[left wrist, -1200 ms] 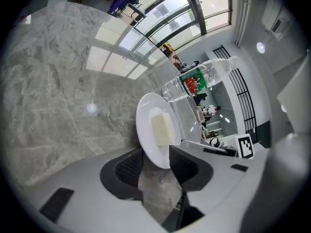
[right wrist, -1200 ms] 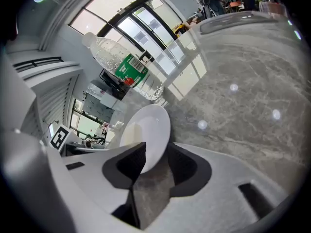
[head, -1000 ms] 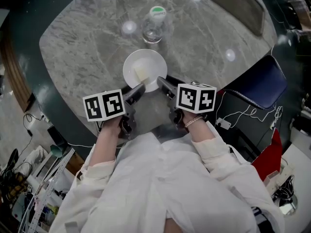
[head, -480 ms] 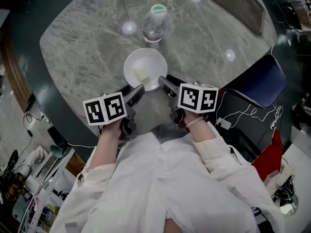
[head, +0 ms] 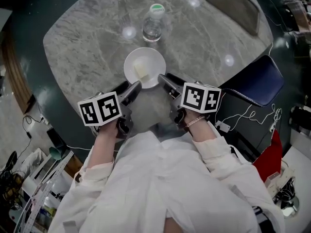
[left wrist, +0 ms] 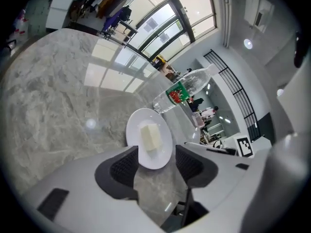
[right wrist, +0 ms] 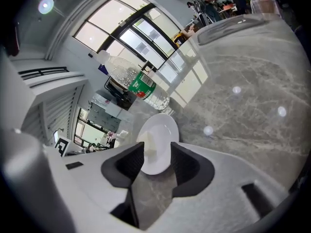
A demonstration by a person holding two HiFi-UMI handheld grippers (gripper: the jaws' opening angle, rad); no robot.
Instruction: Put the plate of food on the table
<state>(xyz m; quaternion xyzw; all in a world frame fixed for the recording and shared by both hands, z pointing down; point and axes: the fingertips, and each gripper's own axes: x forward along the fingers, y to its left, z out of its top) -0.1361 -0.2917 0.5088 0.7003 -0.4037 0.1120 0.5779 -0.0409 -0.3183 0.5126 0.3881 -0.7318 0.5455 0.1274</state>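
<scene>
A white plate (head: 150, 62) with a pale block of food (head: 141, 71) rests flat on the grey marble table (head: 87, 47). My left gripper (head: 134, 87) is open just short of the plate's near left rim, with nothing between its pads. My right gripper (head: 163, 79) sits at the near right rim, its jaws opening, pads clear of the plate. In the left gripper view the plate (left wrist: 158, 157) lies just beyond the left gripper (left wrist: 155, 165). The right gripper view has the plate (right wrist: 163, 135) seen past the right gripper (right wrist: 156, 165), with gaps on both sides.
A clear water bottle (head: 153, 23) with a green cap and label stands just beyond the plate. A dark oblong tray (head: 231, 6) lies at the table's far right. A dark blue chair (head: 257, 84) stands to the right of the table.
Both grippers have drawn back slightly from the plate and their jaws stand wider. The plate stays where it was on the table.
</scene>
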